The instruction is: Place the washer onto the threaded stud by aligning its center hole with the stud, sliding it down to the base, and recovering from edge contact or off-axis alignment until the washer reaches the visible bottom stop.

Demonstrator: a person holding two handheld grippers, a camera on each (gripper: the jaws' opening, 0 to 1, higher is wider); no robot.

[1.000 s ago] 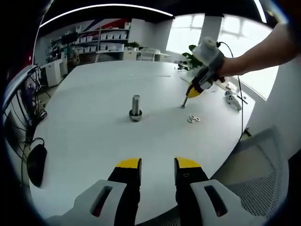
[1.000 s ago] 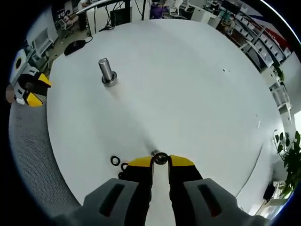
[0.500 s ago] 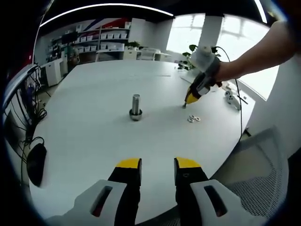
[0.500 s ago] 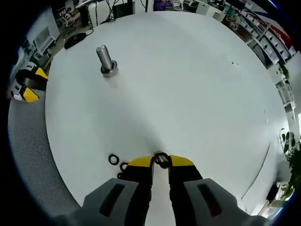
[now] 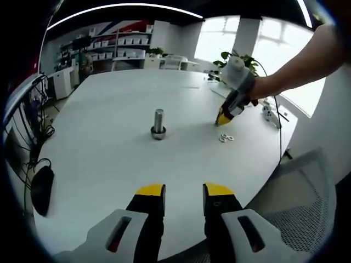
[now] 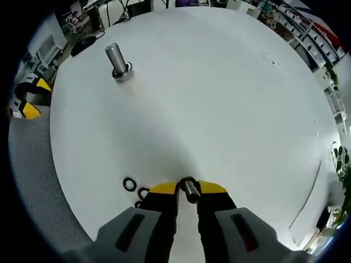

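We hold the washer (image 6: 188, 189) clamped in the right gripper (image 6: 188, 192), well apart from the threaded stud (image 6: 117, 59) on the desk (image 6: 219, 98). Carry it level, centre its hole over the stud. The left gripper (image 5: 184, 198) jaws stand apart.

Bright, even daylight from blown-out windows (image 5: 285, 49); soft shadows, strong fisheye bending at edges.
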